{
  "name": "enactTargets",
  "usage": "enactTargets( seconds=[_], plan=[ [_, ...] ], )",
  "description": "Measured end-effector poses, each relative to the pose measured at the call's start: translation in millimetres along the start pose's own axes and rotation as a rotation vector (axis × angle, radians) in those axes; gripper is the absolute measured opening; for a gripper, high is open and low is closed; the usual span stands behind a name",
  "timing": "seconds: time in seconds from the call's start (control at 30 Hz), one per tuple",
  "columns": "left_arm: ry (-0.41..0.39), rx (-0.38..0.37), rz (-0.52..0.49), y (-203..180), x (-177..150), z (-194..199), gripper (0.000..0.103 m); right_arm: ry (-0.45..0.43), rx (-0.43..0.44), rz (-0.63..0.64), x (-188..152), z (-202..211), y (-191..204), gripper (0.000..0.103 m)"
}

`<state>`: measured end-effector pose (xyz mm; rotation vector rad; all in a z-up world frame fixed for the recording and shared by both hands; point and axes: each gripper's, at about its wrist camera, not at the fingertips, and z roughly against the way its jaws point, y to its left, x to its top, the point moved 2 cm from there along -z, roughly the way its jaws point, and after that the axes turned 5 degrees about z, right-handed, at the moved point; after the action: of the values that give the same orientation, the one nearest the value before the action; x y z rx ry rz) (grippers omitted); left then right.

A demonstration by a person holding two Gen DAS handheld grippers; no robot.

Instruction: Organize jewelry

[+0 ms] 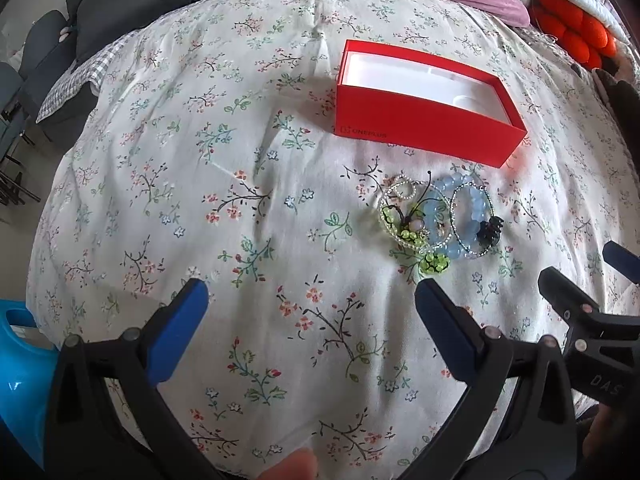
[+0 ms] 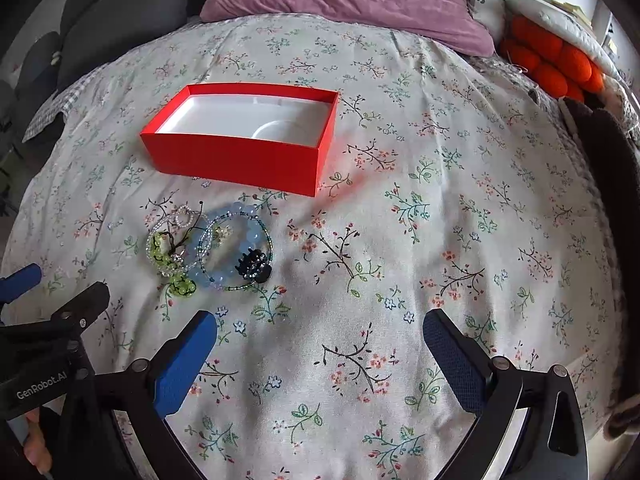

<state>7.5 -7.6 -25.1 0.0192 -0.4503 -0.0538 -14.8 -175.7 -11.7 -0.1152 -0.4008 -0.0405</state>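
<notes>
On the floral bedspread (image 2: 400,240), just in front of the open red box (image 2: 240,160), I see a tangled jewelry heap (image 2: 208,248): glassy blue and green bead loops, one dark claw clip (image 2: 254,266). Both my left gripper (image 1: 312,296) and right gripper (image 2: 320,328) hover with fingers spread, empty; open cloth lies right.

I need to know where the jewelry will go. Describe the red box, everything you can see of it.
The red box is a lidless rectangular carton, apparently cardboard, with a white moulded liner showing a rounded recess near one end. The left wrist view shows a faint logo printed low on one side. It sits flat and upright on the floral bedspread, empty, just beyond the heap of beaded bracelets, not touching them. Nothing else touches it.
</notes>
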Motion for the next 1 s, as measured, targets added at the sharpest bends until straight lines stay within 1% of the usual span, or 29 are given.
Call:
enactTargets(
  seconds=[1.0],
  plan=[
    [0.008, 0.001, -0.006, -3.5, -1.6, -0.7, 0.103, 0.001, 0.003, 0.001, -0.6, -1.4, 1.5, 0.103]
  ],
)
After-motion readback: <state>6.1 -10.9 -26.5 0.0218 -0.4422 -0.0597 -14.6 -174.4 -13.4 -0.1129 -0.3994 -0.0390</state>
